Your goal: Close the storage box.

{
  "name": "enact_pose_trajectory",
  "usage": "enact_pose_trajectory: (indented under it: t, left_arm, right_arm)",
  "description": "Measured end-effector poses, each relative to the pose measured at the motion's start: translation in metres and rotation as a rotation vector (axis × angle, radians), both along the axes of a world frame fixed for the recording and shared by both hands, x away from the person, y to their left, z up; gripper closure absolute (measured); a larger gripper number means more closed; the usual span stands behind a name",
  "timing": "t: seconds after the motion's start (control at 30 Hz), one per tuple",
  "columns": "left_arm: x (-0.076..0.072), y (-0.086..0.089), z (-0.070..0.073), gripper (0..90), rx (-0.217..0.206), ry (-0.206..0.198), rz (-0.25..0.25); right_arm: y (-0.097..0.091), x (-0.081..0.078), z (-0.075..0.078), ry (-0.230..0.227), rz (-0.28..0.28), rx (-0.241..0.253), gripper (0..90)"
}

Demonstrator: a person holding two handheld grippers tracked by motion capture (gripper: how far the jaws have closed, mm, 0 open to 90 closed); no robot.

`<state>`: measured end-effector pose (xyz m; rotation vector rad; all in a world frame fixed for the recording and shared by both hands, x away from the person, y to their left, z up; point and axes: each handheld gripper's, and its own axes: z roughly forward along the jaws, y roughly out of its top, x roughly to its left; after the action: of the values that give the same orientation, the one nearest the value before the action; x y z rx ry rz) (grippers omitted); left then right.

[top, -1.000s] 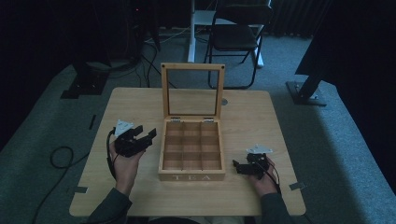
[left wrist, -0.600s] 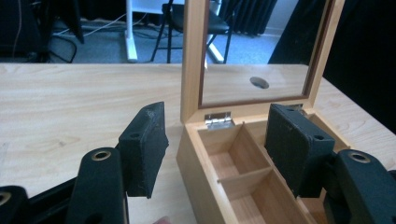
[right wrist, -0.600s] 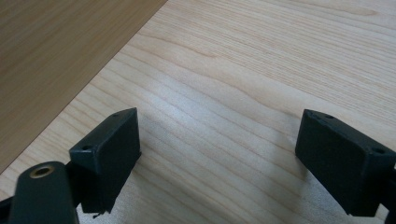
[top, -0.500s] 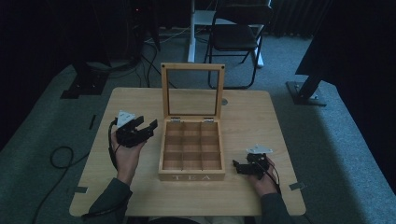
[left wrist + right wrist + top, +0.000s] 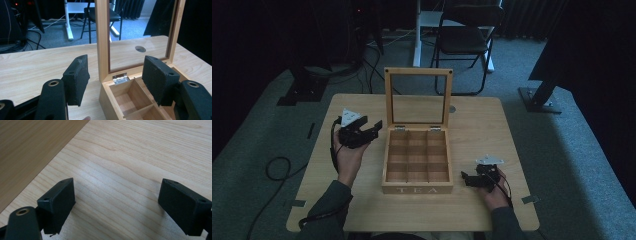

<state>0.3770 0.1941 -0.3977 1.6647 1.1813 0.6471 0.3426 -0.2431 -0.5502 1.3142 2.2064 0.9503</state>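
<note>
tea box sits mid-desk with its lid already up and all compartments bare, left gripper partly open by the lid's left edge, right gripper wide open near-right, both holding nothing, so filling or closing is probably what's left.

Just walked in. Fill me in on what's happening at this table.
A person sits at a wooden table with a two-jaw gripper in each hand. A wooden tea box stands in the middle, its glass lid upright and its compartments empty. The left gripper is raised beside the box's left side, near the hinge, jaws apart with nothing between them. The right gripper rests low on the table to the box's right, open and empty.
</note>
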Motion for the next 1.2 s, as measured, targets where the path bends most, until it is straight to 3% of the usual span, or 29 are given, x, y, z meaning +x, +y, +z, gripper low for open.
enact_pose_trajectory:
  t: [0.53, 0.87, 1.2]
  left_arm:
    - [0.018, 0.006, 0.017, 37.2, 0.017, -0.027, 0.015]
    - [0.028, 0.007, 0.021, 36.6, 0.007, -0.019, 0.017]
    - [0.041, 0.005, 0.027, 34.9, 0.024, -0.027, 0.013]
  right_arm:
    - [0.0, 0.0, 0.0, 0.001, -0.002, 0.002, 13.5]
    - [0.0, 0.0, 0.0, -0.002, 0.0, 0.001, 13.5]
    - [0.0, 0.0, 0.0, 0.0, -0.001, 0.001, 13.5]
